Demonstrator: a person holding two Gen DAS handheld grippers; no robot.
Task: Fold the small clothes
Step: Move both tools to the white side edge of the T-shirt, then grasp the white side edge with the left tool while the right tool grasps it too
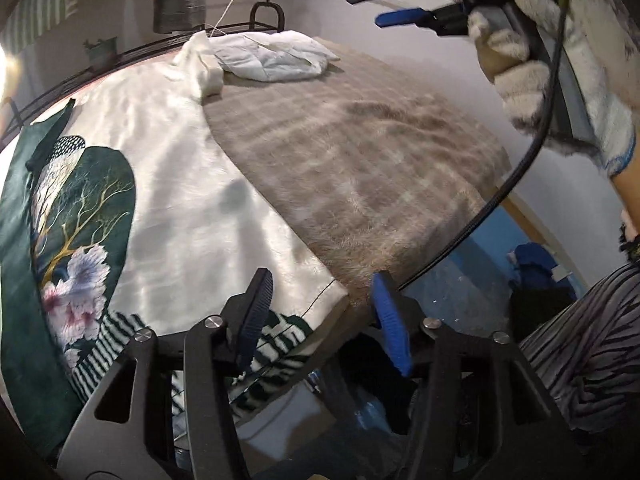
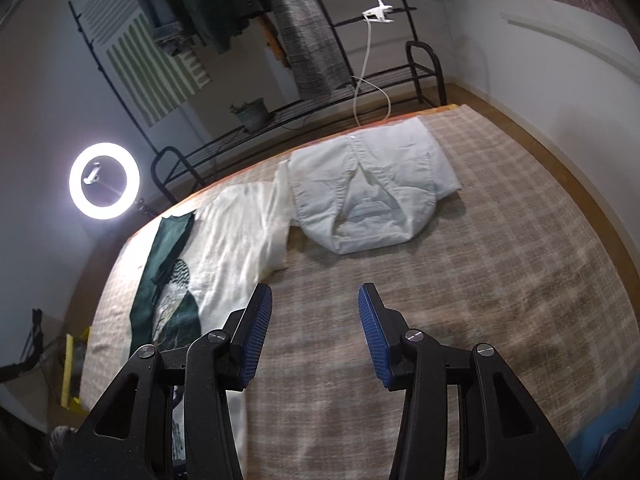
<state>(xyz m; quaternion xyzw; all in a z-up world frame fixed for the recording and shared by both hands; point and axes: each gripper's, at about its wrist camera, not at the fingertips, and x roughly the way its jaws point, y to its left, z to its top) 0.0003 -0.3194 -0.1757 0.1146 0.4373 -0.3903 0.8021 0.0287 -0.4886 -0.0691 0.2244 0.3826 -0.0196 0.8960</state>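
A white garment with a dark green leaf and flower print [image 1: 160, 200] lies spread flat on the plaid bed cover [image 1: 360, 152]; it also shows in the right wrist view [image 2: 224, 248]. A folded pale white garment [image 2: 368, 192] lies at the far end, also in the left wrist view [image 1: 276, 56]. My left gripper [image 1: 320, 308] is open and empty, just above the printed garment's near corner. My right gripper [image 2: 314, 320] is open and empty, raised above the bare cover; it appears in the left wrist view [image 1: 396, 4], held by a gloved hand.
A black metal rack [image 2: 304, 120] with a potted plant [image 2: 250, 114] stands behind the bed. A lit ring light [image 2: 104, 180] stands at the left. The bed's near edge [image 1: 400, 276] drops to a blue floor with dark items. My striped trouser leg [image 1: 580, 352] is at right.
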